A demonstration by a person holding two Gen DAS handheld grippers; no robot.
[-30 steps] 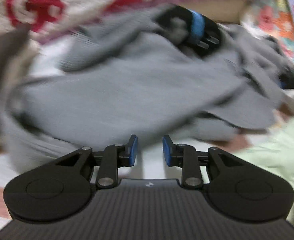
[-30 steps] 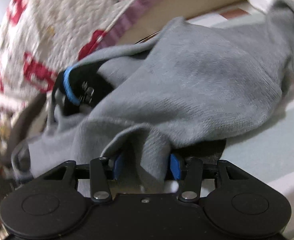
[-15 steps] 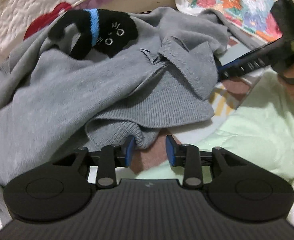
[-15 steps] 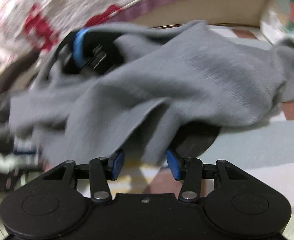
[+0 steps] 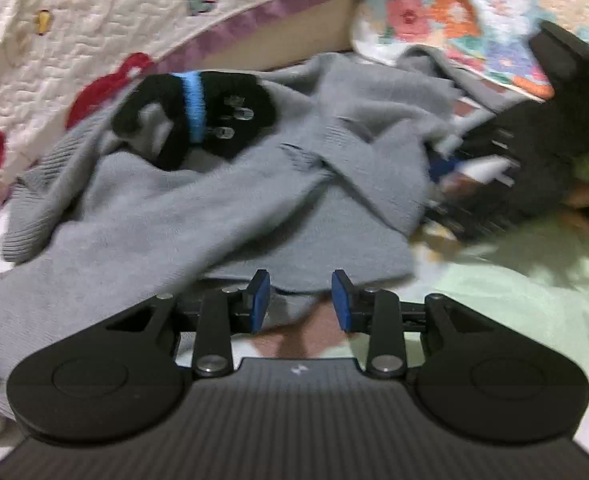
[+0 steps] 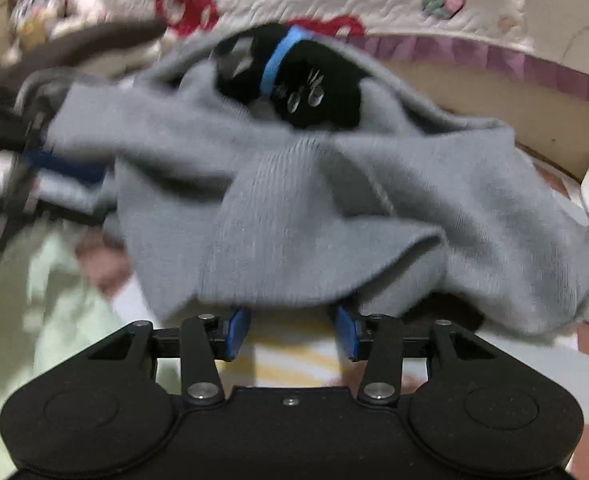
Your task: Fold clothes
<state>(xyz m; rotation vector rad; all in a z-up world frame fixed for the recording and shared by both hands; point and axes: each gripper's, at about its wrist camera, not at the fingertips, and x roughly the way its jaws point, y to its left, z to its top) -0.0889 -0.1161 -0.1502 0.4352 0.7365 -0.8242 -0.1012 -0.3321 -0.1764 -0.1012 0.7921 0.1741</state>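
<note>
A grey knit sweater (image 5: pixel 222 208) with a black cat patch and blue collar band (image 5: pixel 194 112) lies rumpled on the bed. My left gripper (image 5: pixel 300 300) is open at the sweater's near hem, which lies between the blue pads without being clamped. In the right wrist view the sweater (image 6: pixel 294 216) and patch (image 6: pixel 294 80) fill the middle. My right gripper (image 6: pixel 292 330) is open, its pads just under the sweater's near edge. The right gripper also shows, blurred, at the right of the left wrist view (image 5: pixel 534 160).
A cream quilt with red shapes and a purple border (image 5: pixel 94 32) lies behind the sweater. A floral cloth (image 5: pixel 474 8) is at the back right. A pale green cloth (image 5: pixel 514 312) lies on the near right, and also shows in the right wrist view (image 6: pixel 54 300).
My right gripper has let go of the sweater and stands open at its edge. My left gripper swung toward the sweater's near hem. The sweater settled lower on the bed.
</note>
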